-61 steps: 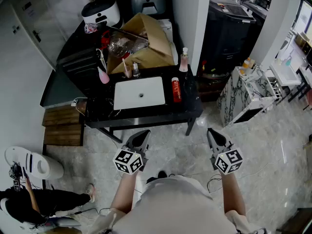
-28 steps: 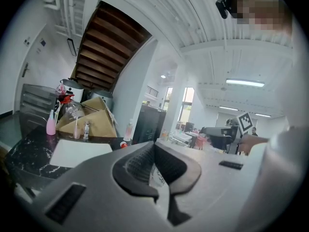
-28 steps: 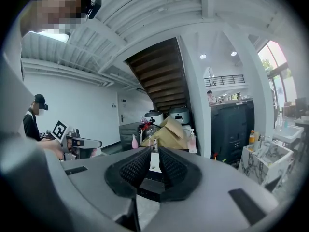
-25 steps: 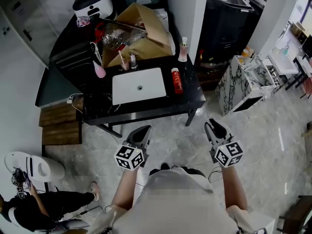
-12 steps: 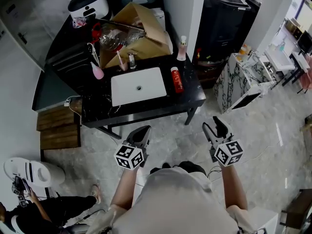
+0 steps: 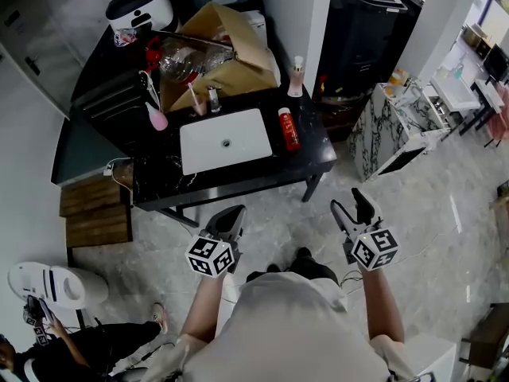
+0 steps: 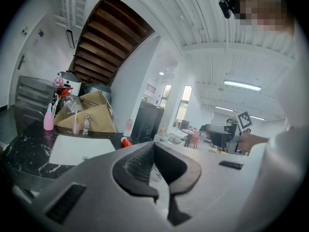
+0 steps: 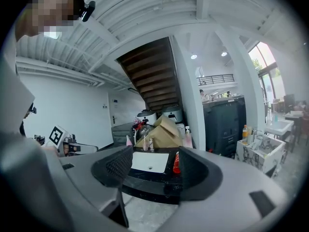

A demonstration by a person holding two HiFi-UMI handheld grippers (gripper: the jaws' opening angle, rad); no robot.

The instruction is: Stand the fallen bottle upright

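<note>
Risk: the red bottle [image 6: 288, 129], lying flat near the right edge of the bench [image 6: 238, 180], may roll off if the right gripper [image 6: 350, 204], empty jaws just opening wide, nudges it; the left gripper [image 6: 231, 216] sits closed, empty.

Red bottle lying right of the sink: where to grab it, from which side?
Likely mid-body of the red bottle, coming down from the near edge of the counter with jaws across its width. It lies flat, long axis front to back, with bare counter on its right and the sink close on its left.
</note>
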